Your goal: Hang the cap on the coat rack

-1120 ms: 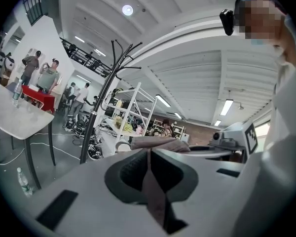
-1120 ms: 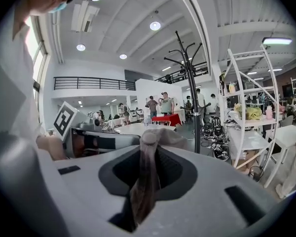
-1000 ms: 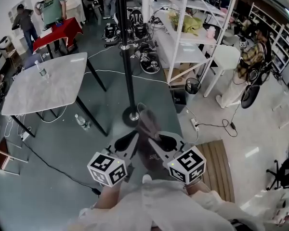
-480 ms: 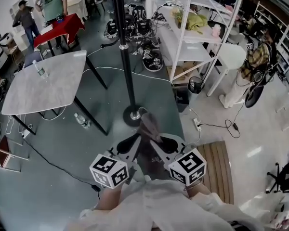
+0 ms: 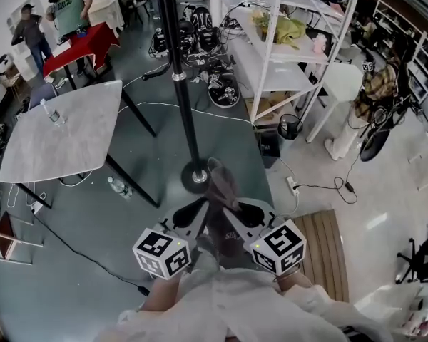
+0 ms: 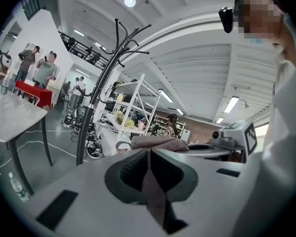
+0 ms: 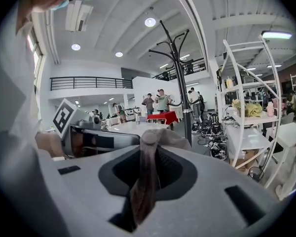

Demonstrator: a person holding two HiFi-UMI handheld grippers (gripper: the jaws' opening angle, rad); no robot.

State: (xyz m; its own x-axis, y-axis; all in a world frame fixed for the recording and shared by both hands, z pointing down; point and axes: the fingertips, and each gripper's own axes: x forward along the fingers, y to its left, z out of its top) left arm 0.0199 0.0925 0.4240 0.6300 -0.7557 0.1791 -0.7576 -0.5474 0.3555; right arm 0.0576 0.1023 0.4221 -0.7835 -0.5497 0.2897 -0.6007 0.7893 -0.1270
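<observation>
Soft, light brown-grey fabric cap [image 5: 221, 191] is hanging in mid-air, short of the tall black metal coat rack [image 5: 185, 105]. The left gripper [image 5: 194, 214] & right gripper [image 5: 244, 216] are each pinching its cloth. Prob. floppy w/ no stiffness, so rim grips are suiting it best.

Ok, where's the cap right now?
Head view, lower centre: the cap hangs pinched between the left tongs and right tongs, close to the coat rack base.
</observation>
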